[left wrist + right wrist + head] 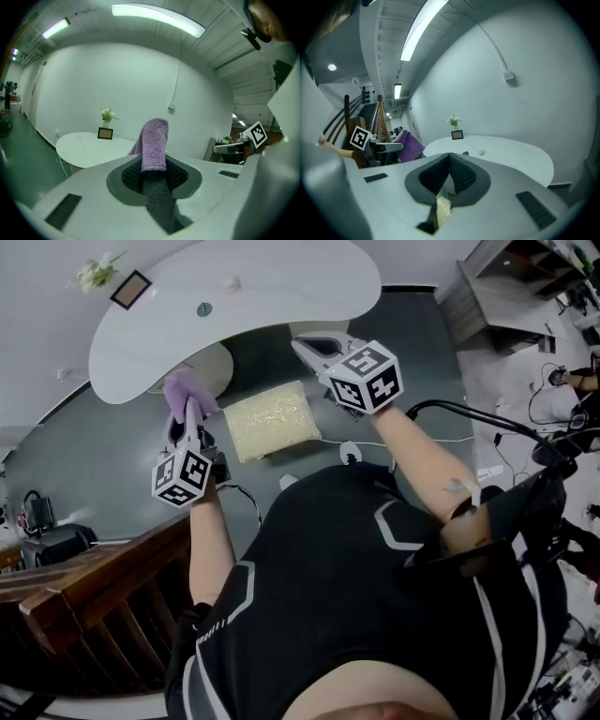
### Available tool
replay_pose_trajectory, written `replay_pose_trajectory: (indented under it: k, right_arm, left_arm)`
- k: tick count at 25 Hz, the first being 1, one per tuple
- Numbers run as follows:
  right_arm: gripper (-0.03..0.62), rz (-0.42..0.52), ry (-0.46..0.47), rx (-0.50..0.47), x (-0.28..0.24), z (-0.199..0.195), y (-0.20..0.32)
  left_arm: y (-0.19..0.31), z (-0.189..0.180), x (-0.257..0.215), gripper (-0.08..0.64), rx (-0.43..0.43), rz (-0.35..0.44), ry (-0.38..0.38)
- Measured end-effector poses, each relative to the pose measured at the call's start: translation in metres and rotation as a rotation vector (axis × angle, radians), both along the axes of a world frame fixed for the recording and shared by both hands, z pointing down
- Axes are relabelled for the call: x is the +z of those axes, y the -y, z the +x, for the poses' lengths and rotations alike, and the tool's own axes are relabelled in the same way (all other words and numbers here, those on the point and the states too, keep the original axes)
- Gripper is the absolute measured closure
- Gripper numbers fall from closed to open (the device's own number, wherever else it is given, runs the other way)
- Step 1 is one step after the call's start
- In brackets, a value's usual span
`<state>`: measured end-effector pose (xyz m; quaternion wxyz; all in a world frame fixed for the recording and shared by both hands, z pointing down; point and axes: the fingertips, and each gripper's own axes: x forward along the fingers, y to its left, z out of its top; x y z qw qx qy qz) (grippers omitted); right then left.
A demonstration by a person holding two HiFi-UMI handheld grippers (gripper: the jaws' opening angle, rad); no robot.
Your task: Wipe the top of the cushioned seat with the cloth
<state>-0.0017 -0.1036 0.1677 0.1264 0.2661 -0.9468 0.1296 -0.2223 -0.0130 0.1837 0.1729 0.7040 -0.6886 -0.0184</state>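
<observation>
We hold one purple cloth (190, 390) pinched upright in the closed fingers (158, 197) of our left gripper (186, 413). The one cushioned seat (270, 418), pale yellow, lies below and just right of that cloth, between our two grippers, its long side running left to right. Our right gripper (309, 346) hovers beyond the seat, fingers (463, 174) closed on nothing.

Open seat (267, 420) top (table (281, 287) just beyond)
</observation>
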Motion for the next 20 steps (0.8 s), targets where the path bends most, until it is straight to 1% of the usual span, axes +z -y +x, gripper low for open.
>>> replay_pose_trajectory:
  k: [3, 5, 7, 12, 16, 20]
  right_arm:
    - [0.586, 0.028, 0.009, 0.002, -0.017, 0.005, 0.003]
    - [0.586, 0.050, 0.013, 0.007, -0.029, 0.010, 0.008]
    - [0.586, 0.060, 0.016, 0.016, -0.040, 0.013, 0.012]
    - [0.586, 0.084, 0.002, 0.011, -0.057, 0.015, 0.016]
    - [0.586, 0.105, 0.007, 0.016, -0.064, 0.020, 0.016]
    - [0.586, 0.131, 0.004, 0.034, -0.072, 0.025, 0.022]
  left_arm:
    - [0.001, 0.006, -0.024, 0.485, 0.007, 0.034, 0.037]
    - [0.004, 0.007, -0.039, 0.485, -0.004, 0.055, 0.014]
    - [0.006, 0.013, -0.052, 0.485, 0.009, 0.072, -0.010]
    - [0.003, 0.031, -0.077, 0.486, 0.065, 0.115, 0.002]
    - [-0.001, 0.040, -0.086, 0.486, 0.089, 0.117, 0.029]
    - [0.002, 0.044, -0.093, 0.486, 0.092, 0.123, 0.055]
